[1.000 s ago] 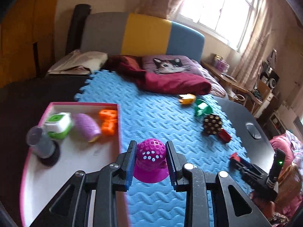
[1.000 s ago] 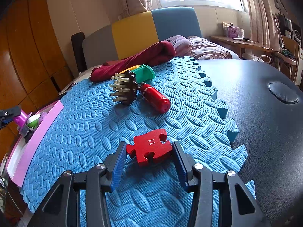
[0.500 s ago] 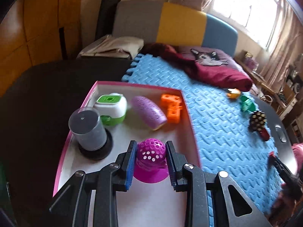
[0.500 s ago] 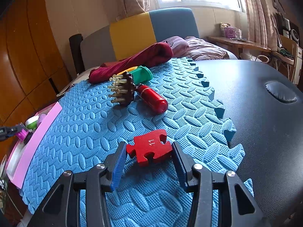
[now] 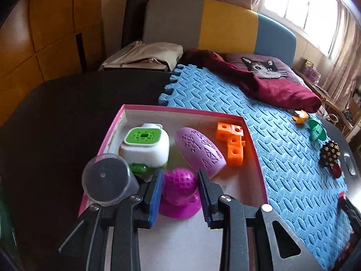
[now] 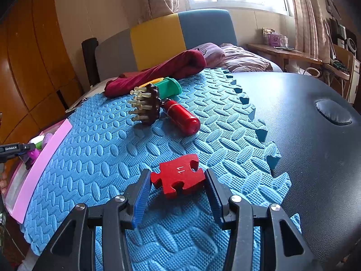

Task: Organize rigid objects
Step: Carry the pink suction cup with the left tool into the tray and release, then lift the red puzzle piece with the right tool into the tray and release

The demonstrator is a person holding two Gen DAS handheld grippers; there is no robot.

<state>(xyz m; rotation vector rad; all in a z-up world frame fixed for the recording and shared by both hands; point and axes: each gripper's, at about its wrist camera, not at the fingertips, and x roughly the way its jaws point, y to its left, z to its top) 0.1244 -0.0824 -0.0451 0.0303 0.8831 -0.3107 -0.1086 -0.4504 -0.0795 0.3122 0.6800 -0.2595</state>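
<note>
Left wrist view: the left gripper point(image 5: 180, 194) has carried the magenta perforated dome point(image 5: 179, 194) off the blue foam mat point(image 5: 282, 149) and down into the pink-rimmed box point(image 5: 182, 109), where the dome now sits on the white floor between the jaws. The jaws have just been opening; a sliver of gap shows on each side of the dome, so they read as apart, with the toy released or nearly so. Judgement: this placement is essentially done, and the gripper can back out.

Box contents, left to right: a clear plastic cup point(image 5: 108, 181) with a dark base, smooth; a white rounded case with a green grille lid point(image 5: 145, 145), glossy; the dome, hard plastic, dotted with holes, flared at the foot; a lilac oblong shell point(image 5: 200, 150) with cut-out patterning, matte; an orange block cluster point(image 5: 232, 143), cubic, with round holes. All look rigid.

Right wrist view: the right gripper point(image 6: 178, 186) has not shifted. Its jaws are closed on the edges of a red jigsaw-shaped piece point(image 6: 179, 176), flat and marked 11, lying on the embossed mat. Whether the pads press firmly cannot be told for certain, though contact shows at both sides. Farther back lie a dark brush with pale pegs point(image 6: 146, 106), a glossy red cylinder point(image 6: 182, 115) and a green spool-shaped piece point(image 6: 169, 87). Judgement: these wait to be sorted.
</note>
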